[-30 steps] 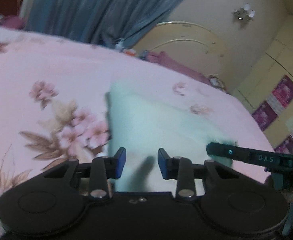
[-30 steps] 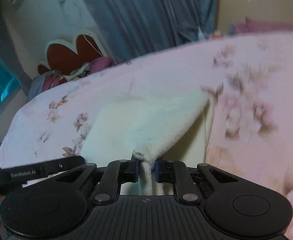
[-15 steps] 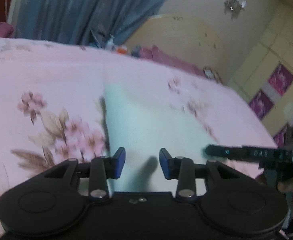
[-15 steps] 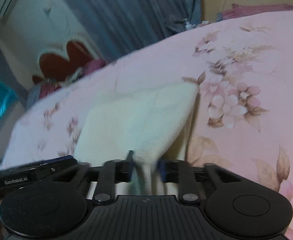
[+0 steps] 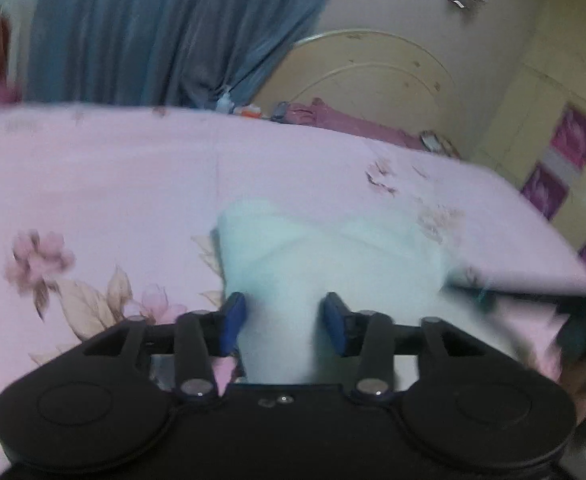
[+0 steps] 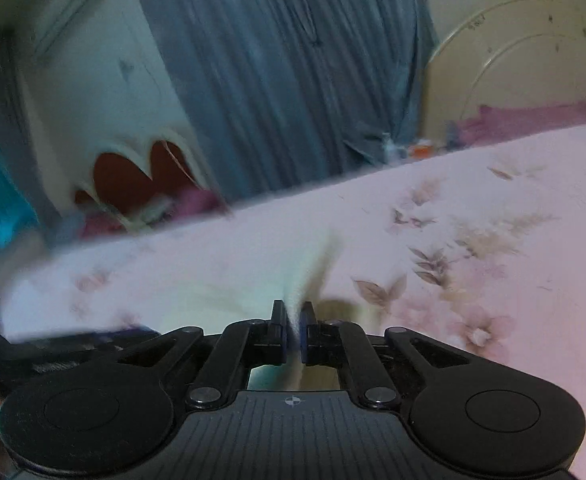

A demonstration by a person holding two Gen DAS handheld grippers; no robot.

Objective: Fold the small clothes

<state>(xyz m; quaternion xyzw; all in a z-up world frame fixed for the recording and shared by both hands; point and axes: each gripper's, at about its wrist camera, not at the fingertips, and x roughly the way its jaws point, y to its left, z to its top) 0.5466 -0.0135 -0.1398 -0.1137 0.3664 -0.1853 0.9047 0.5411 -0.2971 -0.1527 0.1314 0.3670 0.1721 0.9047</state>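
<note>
We see the pale cloth point(image 5: 333, 264) lying on the pink flowered bedsheet point(image 5: 113, 184), in front of both tools. The left gripper point(image 5: 280, 320) has its jaws apart, having just been widening, with the cloth running between them but the blue pads point(image 5: 232, 320) not pressing it. The right gripper point(image 6: 291, 332) has just pinched closed on a raised edge of the cloth point(image 6: 309, 276) (both views are blurred). A blue curtain point(image 6: 293, 72) hangs beyond the bed.

Dim indoor light, motion blur, soft focus, fisheye-bent edges
</note>
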